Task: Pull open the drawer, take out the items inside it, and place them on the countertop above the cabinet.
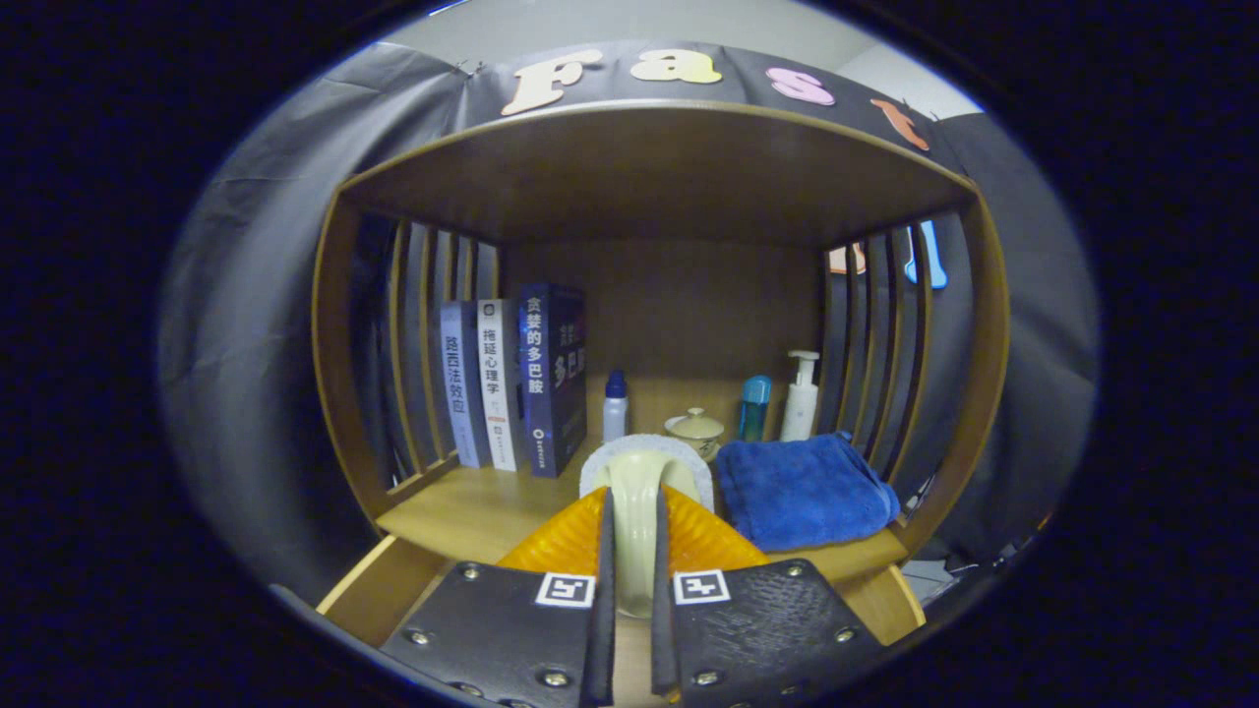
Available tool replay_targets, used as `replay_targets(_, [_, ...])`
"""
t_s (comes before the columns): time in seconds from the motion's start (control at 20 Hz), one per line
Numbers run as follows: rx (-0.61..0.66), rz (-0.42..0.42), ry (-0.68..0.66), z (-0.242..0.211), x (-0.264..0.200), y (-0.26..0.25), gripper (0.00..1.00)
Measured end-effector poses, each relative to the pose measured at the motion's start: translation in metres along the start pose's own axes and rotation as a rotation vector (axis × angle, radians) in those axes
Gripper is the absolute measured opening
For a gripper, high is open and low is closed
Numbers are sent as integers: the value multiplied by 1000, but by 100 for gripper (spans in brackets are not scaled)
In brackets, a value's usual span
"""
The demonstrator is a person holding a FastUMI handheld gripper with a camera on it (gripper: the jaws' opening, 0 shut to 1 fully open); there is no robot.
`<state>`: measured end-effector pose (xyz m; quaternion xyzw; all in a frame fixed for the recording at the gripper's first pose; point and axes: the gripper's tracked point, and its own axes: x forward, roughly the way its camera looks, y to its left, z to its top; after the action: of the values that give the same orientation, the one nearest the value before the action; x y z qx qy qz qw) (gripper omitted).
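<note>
On the desk (462, 511) inside the shelf unit (649, 167), three books (511, 383) stand at left. Right of them along the back come a small bottle (615, 405), a lidded cup (695, 429), another bottle (754, 405) and a pump bottle (801, 396). A folded towel (802, 489) lies before these at right. A brush (634, 511) sits clamped between the fingers (603, 590) at bottom centre.

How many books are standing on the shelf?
3. The pale book, the white book and the dark book stand side by side by the slats, left of the small bottle. More may hide behind.
</note>
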<state>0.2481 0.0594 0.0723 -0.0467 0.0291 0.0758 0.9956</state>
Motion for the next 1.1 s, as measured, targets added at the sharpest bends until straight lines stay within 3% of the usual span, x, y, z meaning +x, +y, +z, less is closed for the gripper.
replay_targets(0.3, [28, -38, 43, -31, 57, -9, 15])
replay_targets(0.65, [118, -99, 0, -33, 105, -16, 16])
replay_targets(0.95, [133, -127, -6, -40, 123, -18, 18])
replay_targets(1.1, [158, -126, 57, -59, 128, -17, 20])
